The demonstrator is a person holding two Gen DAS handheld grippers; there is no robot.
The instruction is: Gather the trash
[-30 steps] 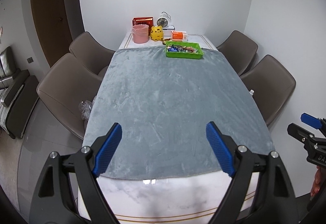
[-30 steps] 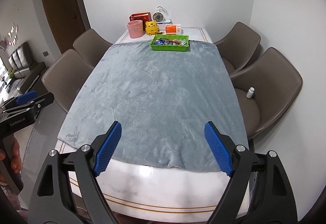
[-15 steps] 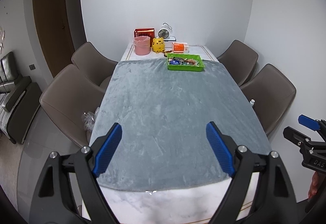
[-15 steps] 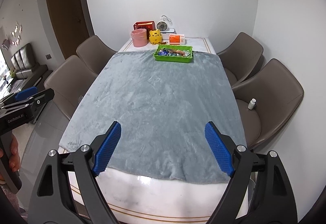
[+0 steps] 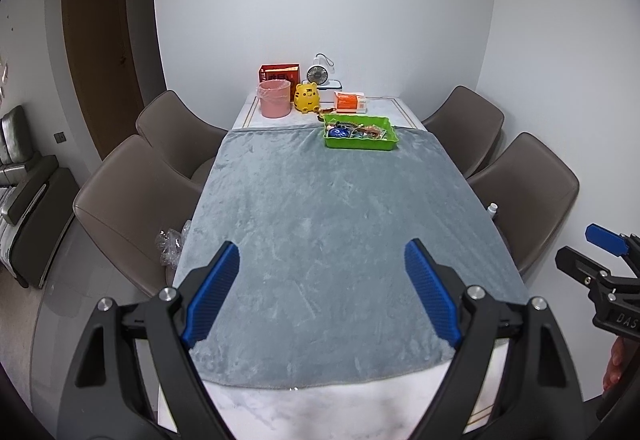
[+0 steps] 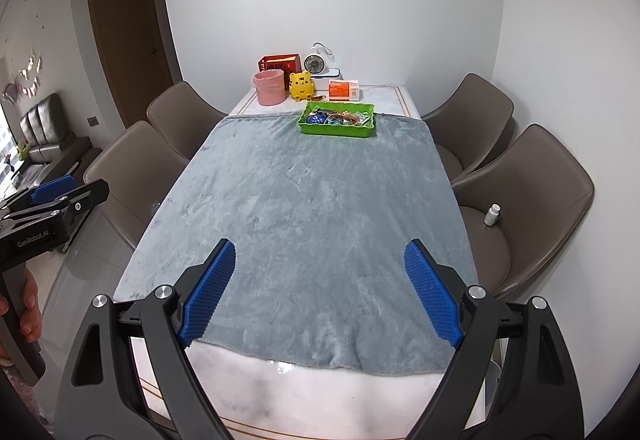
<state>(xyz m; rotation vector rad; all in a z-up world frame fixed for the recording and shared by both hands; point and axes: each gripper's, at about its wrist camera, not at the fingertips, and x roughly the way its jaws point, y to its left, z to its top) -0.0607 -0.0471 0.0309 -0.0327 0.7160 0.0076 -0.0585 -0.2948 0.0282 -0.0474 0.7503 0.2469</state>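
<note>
A green tray (image 5: 362, 146) (image 6: 338, 130) full of small trash pieces sits at the far end of the grey cloth (image 5: 332, 224) (image 6: 308, 207). A pink bin (image 5: 274, 99) (image 6: 269, 88) lined with a clear bag stands behind it, to the left. My left gripper (image 5: 322, 290) is open and empty above the table's near end. My right gripper (image 6: 320, 290) is open and empty there too. Each gripper shows at the edge of the other's view: the right one (image 5: 600, 252), the left one (image 6: 60, 195).
A yellow tiger toy (image 5: 306, 97), a red box (image 5: 279, 73), a small fan (image 5: 318, 73) and an orange packet (image 5: 350, 102) stand at the far end. Brown chairs (image 5: 120, 195) (image 6: 532, 191) line both sides. A small white bottle (image 6: 492, 215) stands on a right chair; crumpled plastic (image 5: 170, 244) lies on a left one.
Both grippers have tilted up and drawn back a little, so the table sits lower in both views. Both stay open and empty.
</note>
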